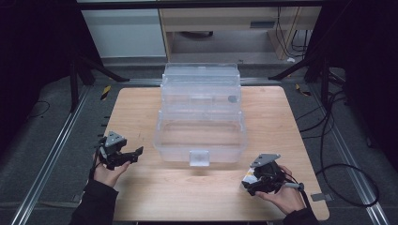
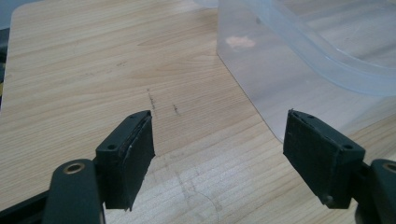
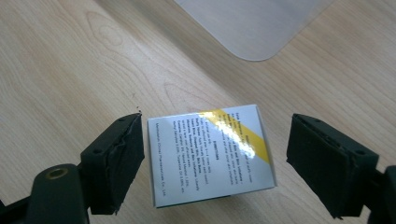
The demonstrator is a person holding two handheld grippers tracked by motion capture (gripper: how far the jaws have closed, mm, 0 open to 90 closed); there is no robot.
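A clear plastic box [image 1: 201,119] with its lid tipped up behind it stands on the middle of the wooden table [image 1: 155,187]. A small white carton with a yellow stripe and fine print [image 3: 212,151] lies flat on the wood between the spread jaws of my right gripper [image 3: 215,163], which touch neither side of it. In the high view that carton [image 1: 249,179] peeks out beside my right gripper [image 1: 256,180] at the front right. My left gripper [image 2: 219,158] is open over bare wood, close to the box's front left corner [image 2: 261,70]; the high view shows it [image 1: 133,154] left of the box.
The box's front latch tab [image 1: 199,158] sticks out toward the table's front edge. Black stands and cables [image 1: 328,136] run along the floor on the right, and metal rails [image 1: 51,154] flank the table. Bare wood lies between my two hands.
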